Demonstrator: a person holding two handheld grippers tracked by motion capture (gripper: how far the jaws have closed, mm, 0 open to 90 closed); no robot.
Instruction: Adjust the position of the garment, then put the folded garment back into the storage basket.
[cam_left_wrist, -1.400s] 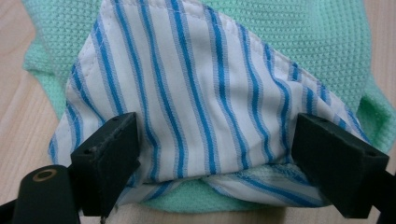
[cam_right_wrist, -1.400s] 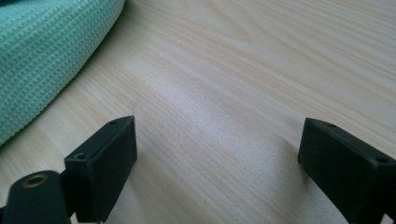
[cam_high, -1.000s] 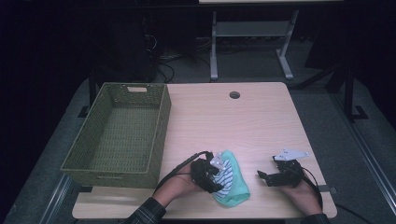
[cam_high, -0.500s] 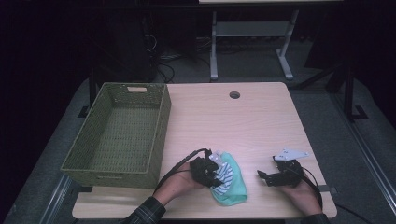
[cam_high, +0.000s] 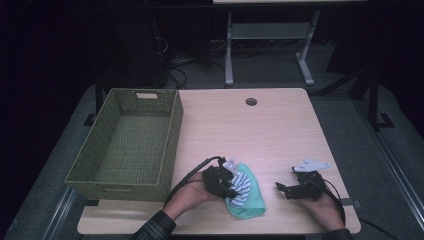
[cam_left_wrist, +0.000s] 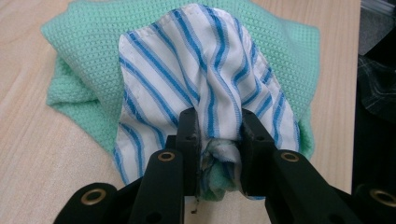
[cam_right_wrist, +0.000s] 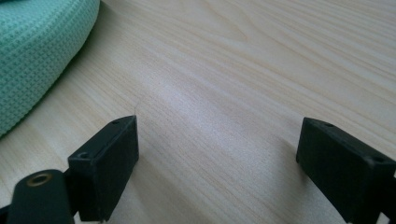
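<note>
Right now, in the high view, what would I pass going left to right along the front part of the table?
Green basket → left gripper, its jaws pinching the striped cloth that lies on the green cloth → bare table → right gripper, jaws open.

A light wooden table (cam_high: 280, 135) carries everything. An olive woven rectangular basket (cam_high: 127, 140) stands on its left part, reaching past the left edge. A small round cable hole (cam_high: 251, 101) lies right of the basket, near the table's far edge. A mint-green knitted cloth (cam_high: 252, 200) lies right of the basket's near corner, close to the table's near edge — a blue-and-white striped cloth (cam_left_wrist: 205, 79) rests on top of it. The left gripper (cam_high: 225, 181) sits between basket and cloths, at the striped cloth; the right gripper (cam_high: 292, 189) rests farther right of the basket, apart from the cloths.
</note>
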